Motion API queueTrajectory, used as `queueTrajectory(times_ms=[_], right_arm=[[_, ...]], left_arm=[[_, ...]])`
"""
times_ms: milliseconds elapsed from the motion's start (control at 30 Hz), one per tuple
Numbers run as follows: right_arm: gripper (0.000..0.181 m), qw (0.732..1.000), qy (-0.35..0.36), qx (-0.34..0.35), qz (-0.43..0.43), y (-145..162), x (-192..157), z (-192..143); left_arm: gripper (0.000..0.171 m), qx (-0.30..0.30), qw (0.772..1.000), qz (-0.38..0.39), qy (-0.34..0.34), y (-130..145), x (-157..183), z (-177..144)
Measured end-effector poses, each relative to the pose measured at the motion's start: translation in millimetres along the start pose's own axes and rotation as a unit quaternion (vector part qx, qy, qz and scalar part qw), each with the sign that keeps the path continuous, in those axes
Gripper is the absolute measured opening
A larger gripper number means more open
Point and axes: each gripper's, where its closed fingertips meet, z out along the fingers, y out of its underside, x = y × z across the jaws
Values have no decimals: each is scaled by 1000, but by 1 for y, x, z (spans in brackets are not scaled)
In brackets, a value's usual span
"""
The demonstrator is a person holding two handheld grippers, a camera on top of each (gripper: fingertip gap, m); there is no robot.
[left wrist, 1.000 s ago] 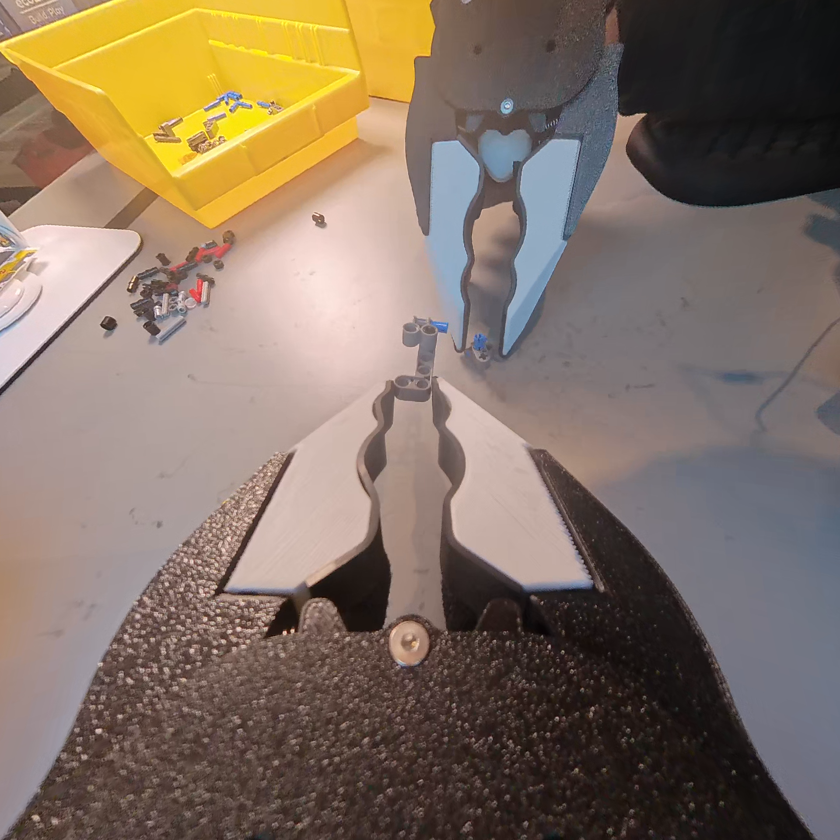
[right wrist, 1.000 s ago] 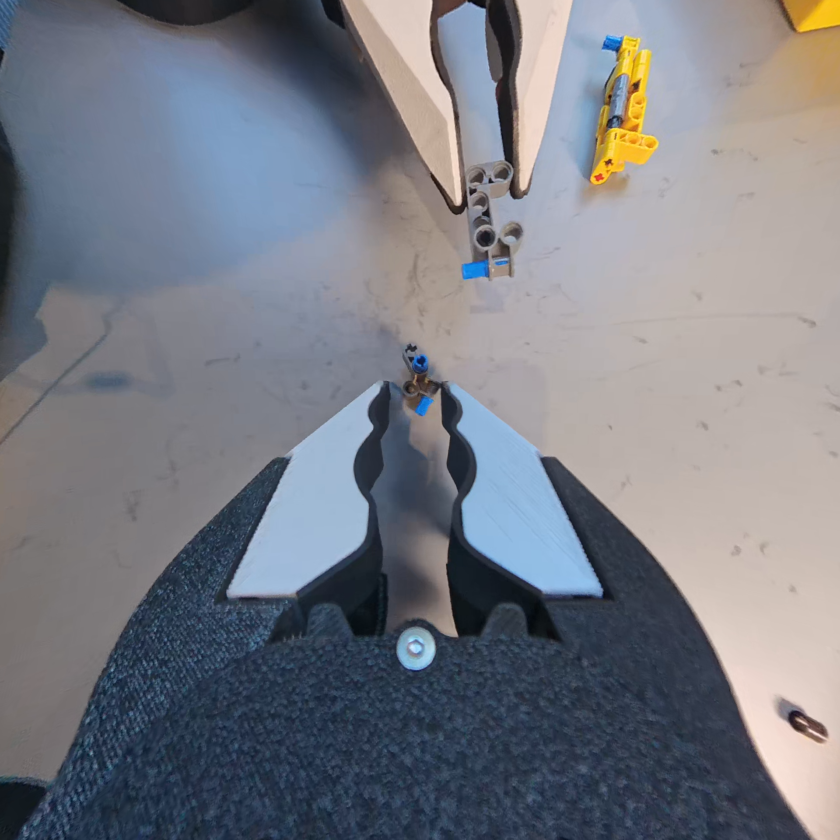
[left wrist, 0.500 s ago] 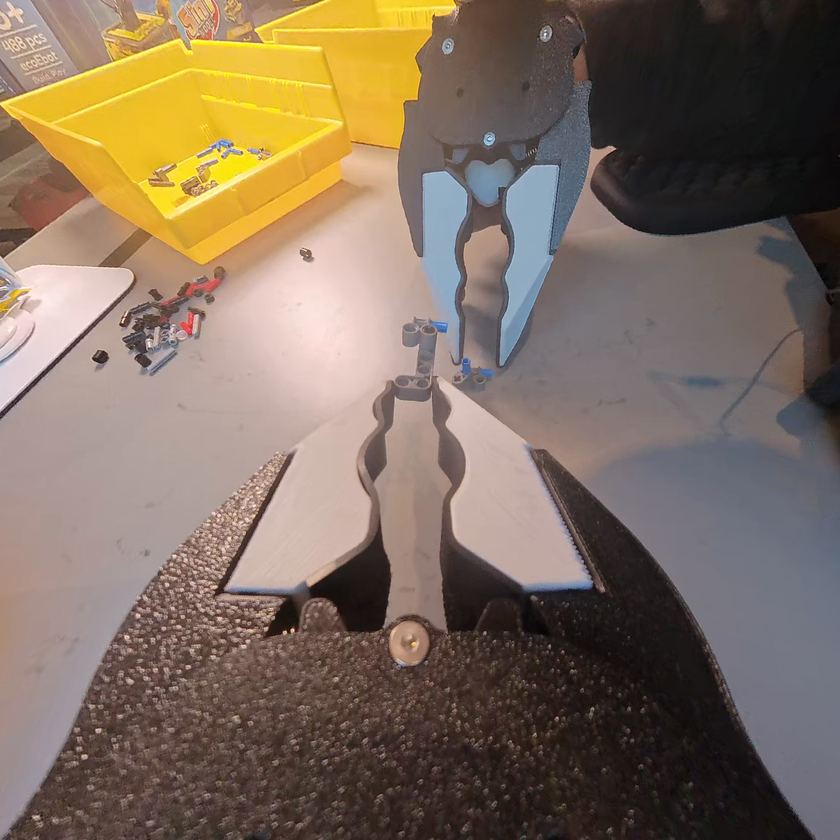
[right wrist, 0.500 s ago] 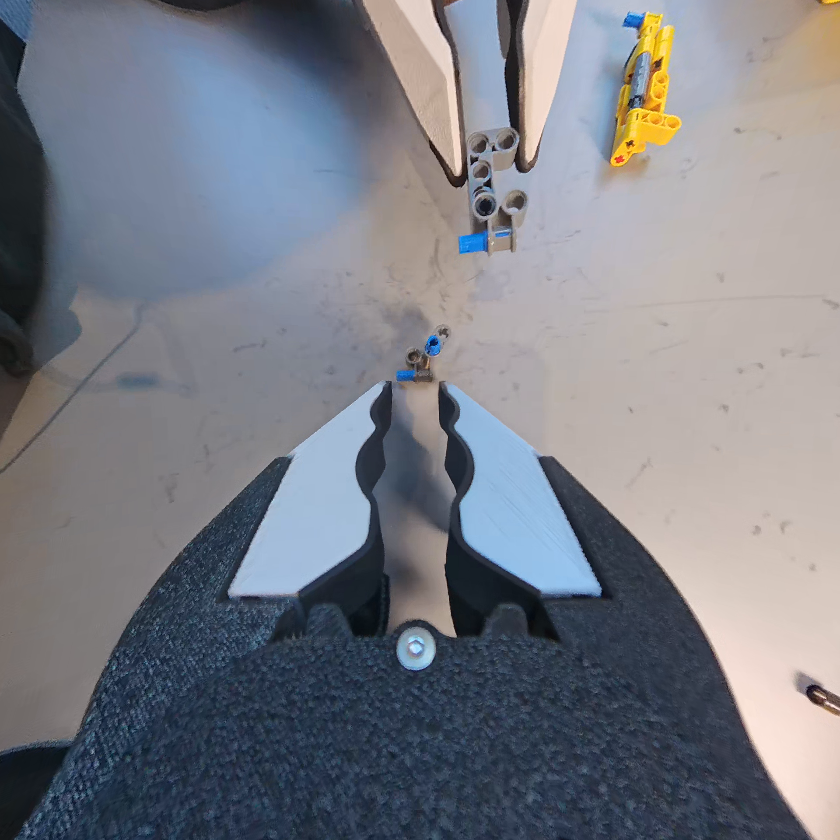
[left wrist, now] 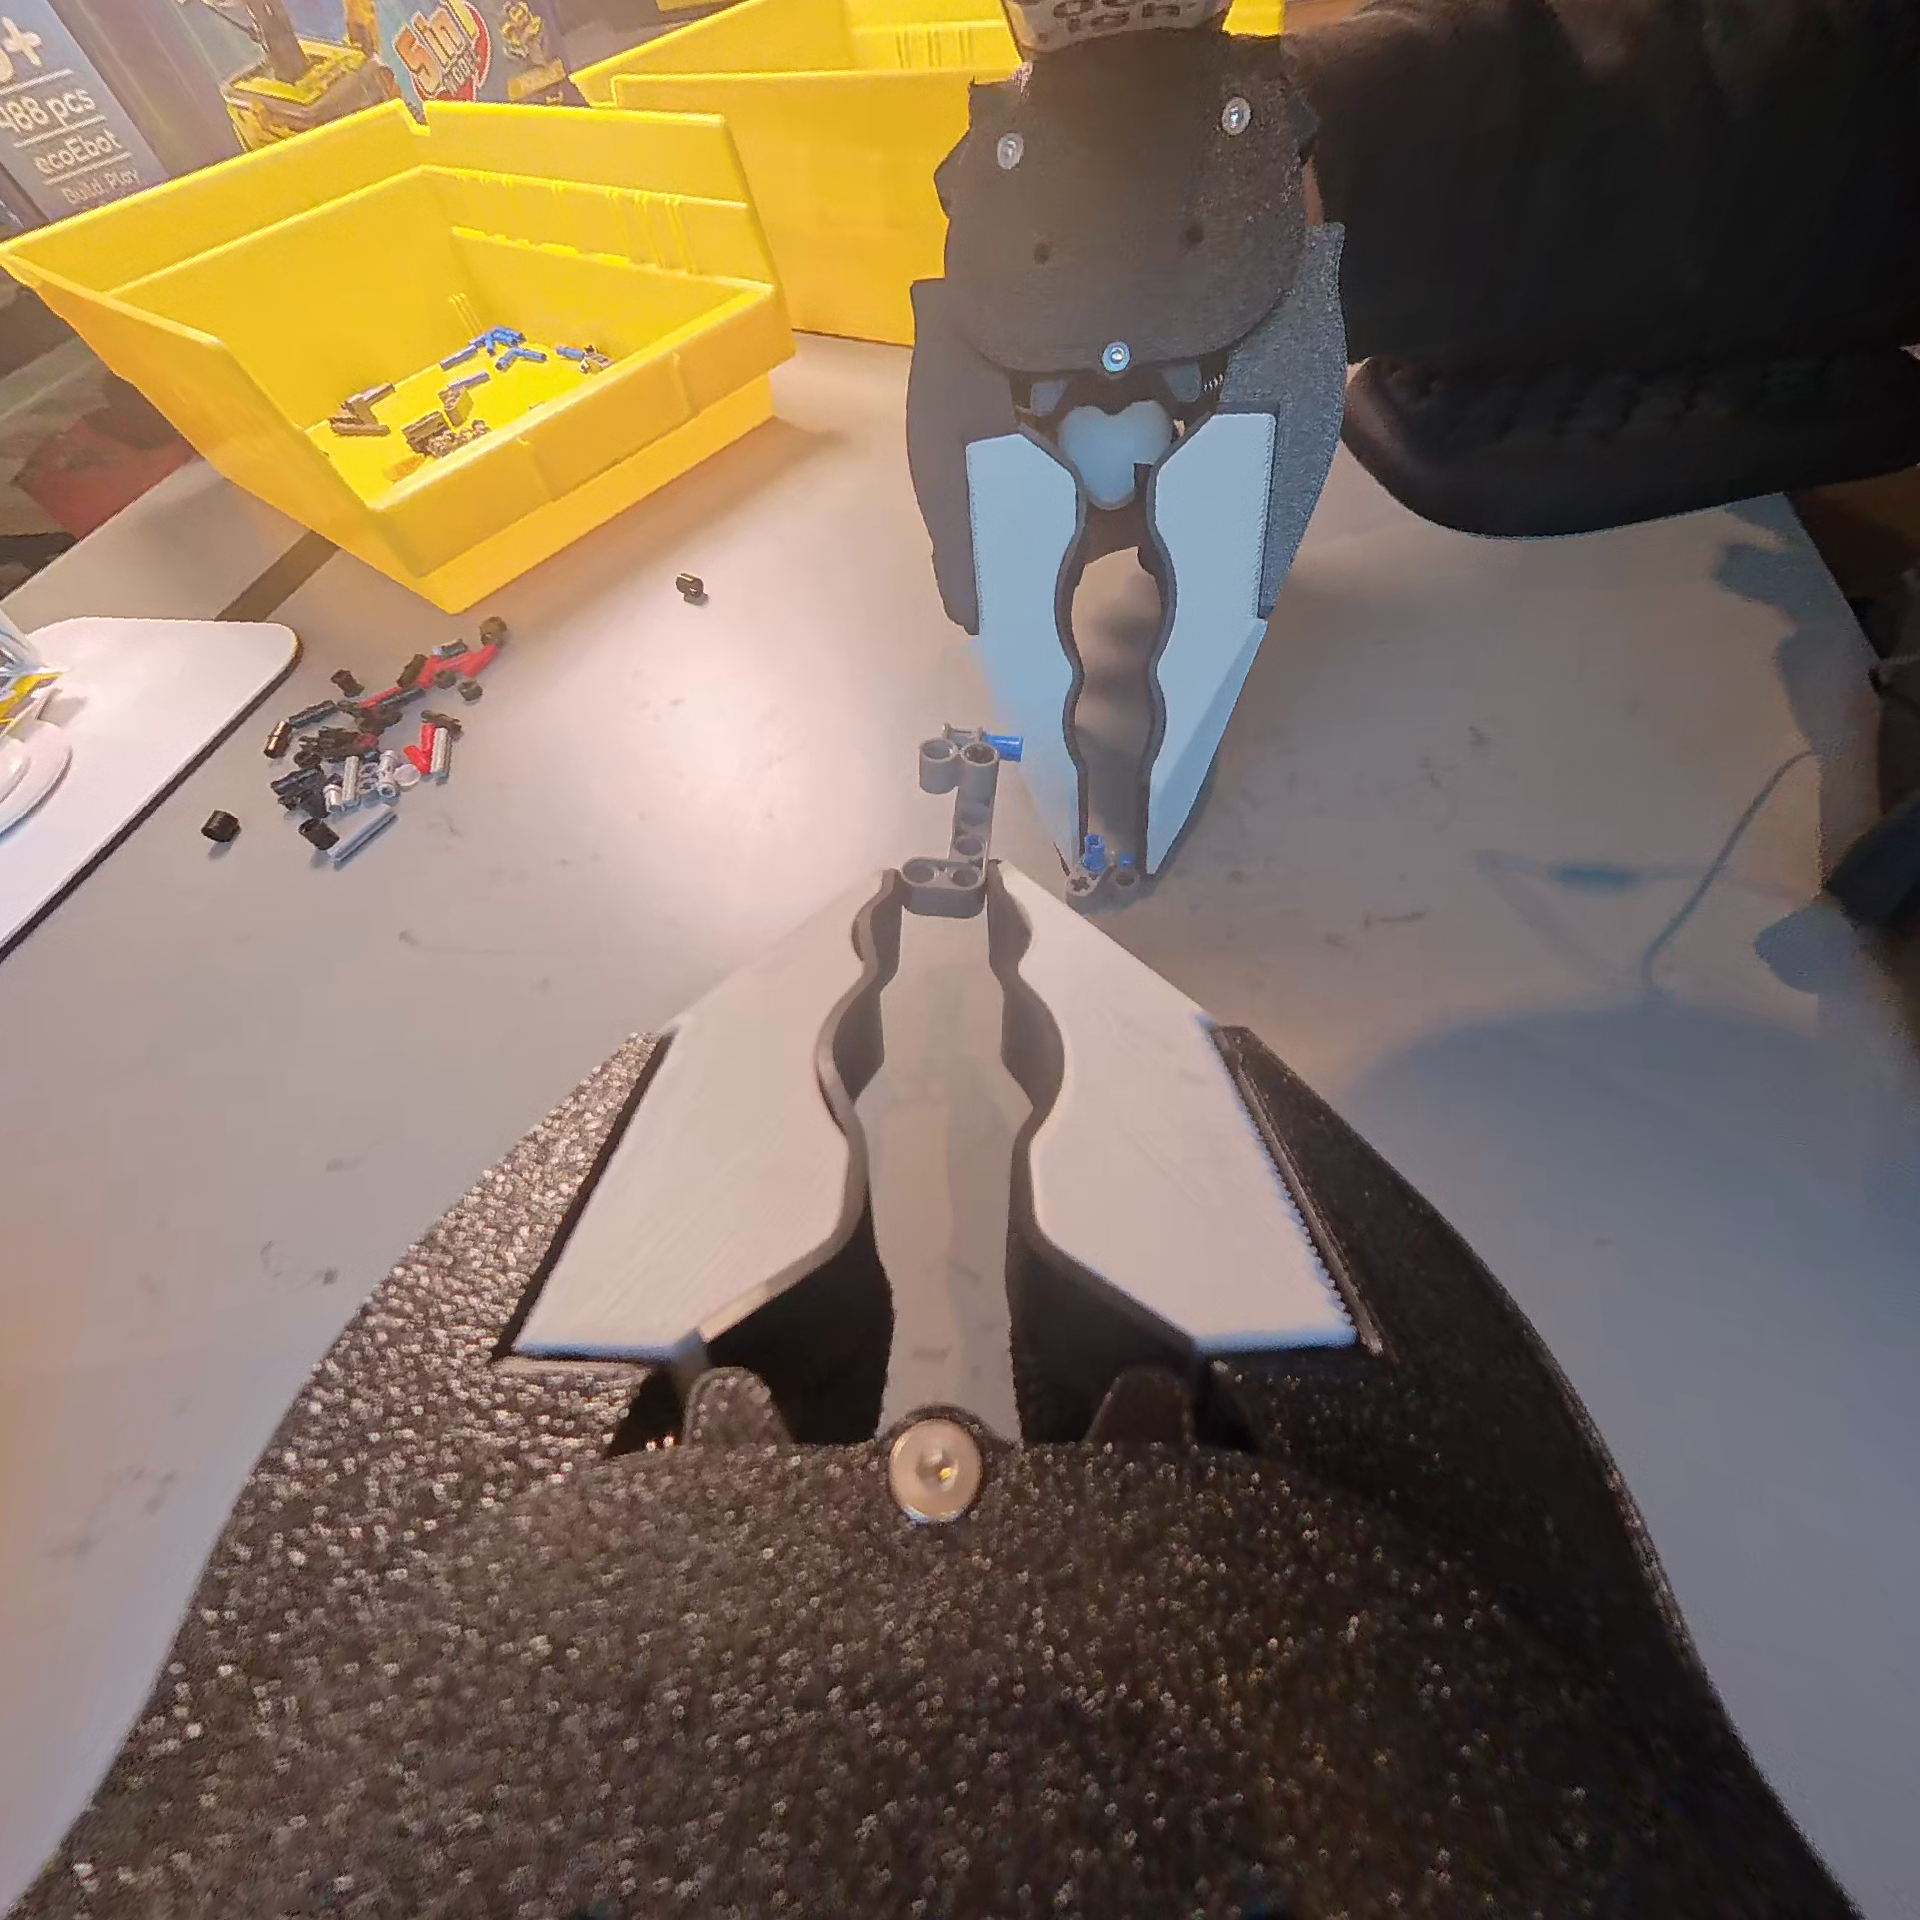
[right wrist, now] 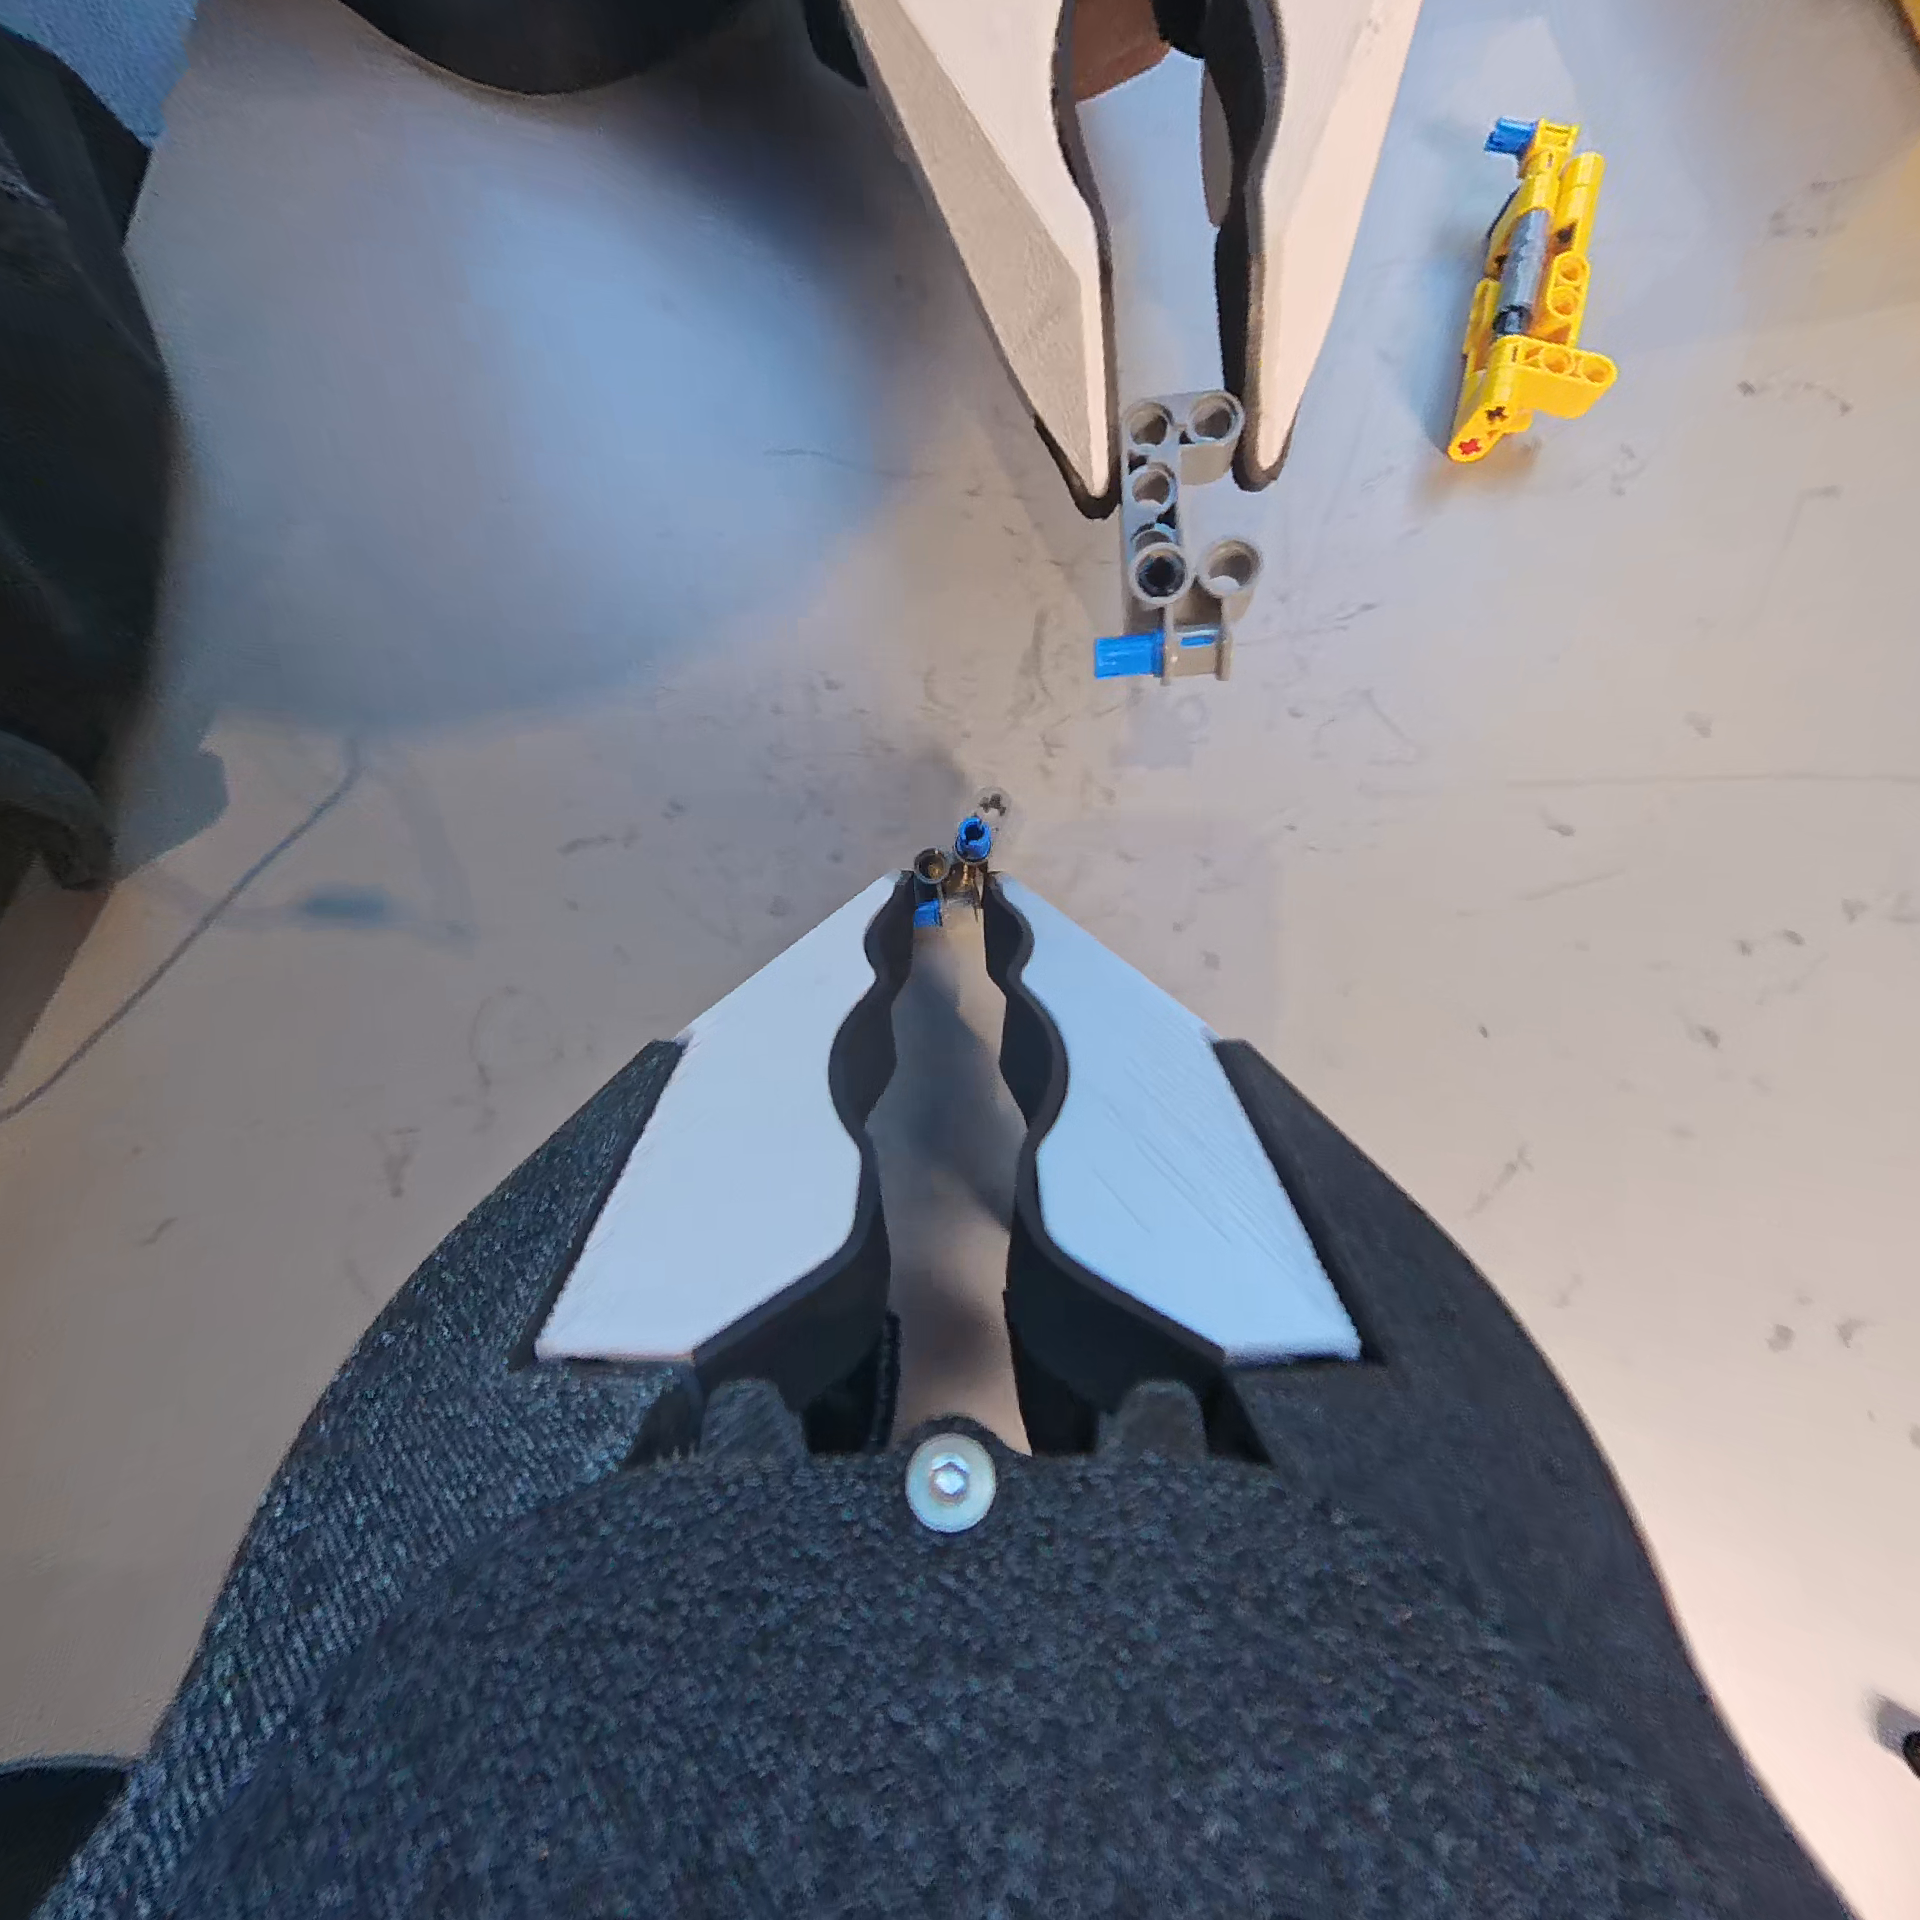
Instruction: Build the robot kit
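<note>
Where boxes (left wrist: 94,114) stand: printed lettering.

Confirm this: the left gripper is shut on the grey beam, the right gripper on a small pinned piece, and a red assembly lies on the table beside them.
One detail is wrong: the assembly is yellow, not red, as the right wrist view shows. The rest holds: the left gripper is shut on the grey beam, the right gripper on a small pinned piece, and the assembly lies on the table.
</note>
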Motion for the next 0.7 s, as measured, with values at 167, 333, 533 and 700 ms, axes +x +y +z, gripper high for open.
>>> queueTrajectory(times_ms=[167,333,533,700], right_arm=[[12,1000,0,-1,-3,2,0,-1],[13,1000,12,2,2,5,8,-5],[14,1000,17,4,3,7,10,-6],[20,999,23,38,12,-2,14,-18]], left_arm=[[15,1,1000,4,6,-1,3,1],[15,0,1000,6,9,0,4,1],[15,1,1000,7,10,-1,5,1],[15,4,1000,8,12,-2,7,1]])
